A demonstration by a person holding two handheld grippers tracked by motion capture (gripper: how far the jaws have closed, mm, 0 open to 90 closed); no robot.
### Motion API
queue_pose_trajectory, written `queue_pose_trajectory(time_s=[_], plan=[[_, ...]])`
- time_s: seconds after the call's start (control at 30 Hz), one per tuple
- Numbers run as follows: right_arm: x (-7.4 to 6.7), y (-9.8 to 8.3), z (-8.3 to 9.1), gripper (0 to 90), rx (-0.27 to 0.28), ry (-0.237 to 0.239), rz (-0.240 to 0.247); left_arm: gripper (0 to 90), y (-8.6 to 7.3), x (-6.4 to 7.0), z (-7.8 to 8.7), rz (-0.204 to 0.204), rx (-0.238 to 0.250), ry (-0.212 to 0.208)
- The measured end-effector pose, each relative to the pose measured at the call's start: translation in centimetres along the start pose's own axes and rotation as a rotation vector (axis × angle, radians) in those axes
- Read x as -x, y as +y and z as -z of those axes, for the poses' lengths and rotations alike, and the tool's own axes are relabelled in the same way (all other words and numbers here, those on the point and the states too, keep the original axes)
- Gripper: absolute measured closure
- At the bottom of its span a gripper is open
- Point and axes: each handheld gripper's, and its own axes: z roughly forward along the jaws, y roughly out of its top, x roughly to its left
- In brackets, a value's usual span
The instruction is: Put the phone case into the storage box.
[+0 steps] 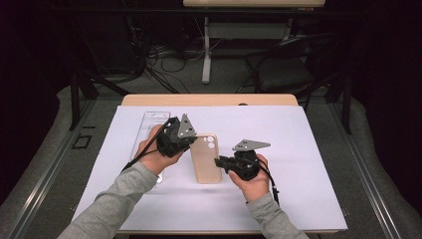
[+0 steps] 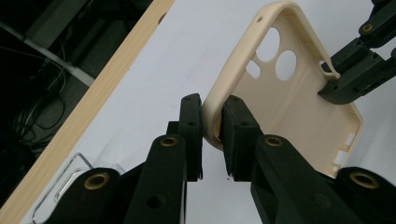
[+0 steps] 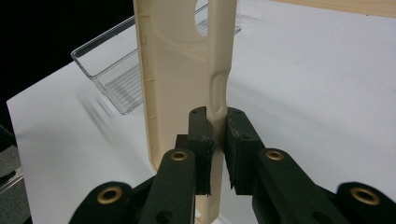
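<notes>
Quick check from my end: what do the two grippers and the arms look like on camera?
Both grippers, left and right, are black with brass-coloured screws, each topped by a grey three-cornered plate and trailing a black cable. The person wears grey long sleeves.

The left gripper (image 2: 212, 135) is pinching the edge of a cream soft phone case (image 2: 299, 102) with round camera holes. At two o'clock, the other black gripper (image 2: 334, 81) is biting its far edge. A clear plastic tray (image 2: 60, 186) is lying at eight o'clock on the white table sheet (image 2: 154, 70).
</notes>
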Motion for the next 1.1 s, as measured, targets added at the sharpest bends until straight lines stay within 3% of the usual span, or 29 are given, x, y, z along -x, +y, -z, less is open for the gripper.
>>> queue_pose_trajectory(time_s=[0.73, 1.1], plan=[[0.05, 0.0, 0.01, 80.4, 0.006, 0.01, -0.012, 79.8, 0.18, -0.01, 0.17, -0.001, -0.002, -0.003], [0.09, 0.04, 0.04, 73.2, 0.009, 0.008, -0.014, 79.8, 0.12, -0.22, 0.16, -0.002, -0.006, 0.007]])
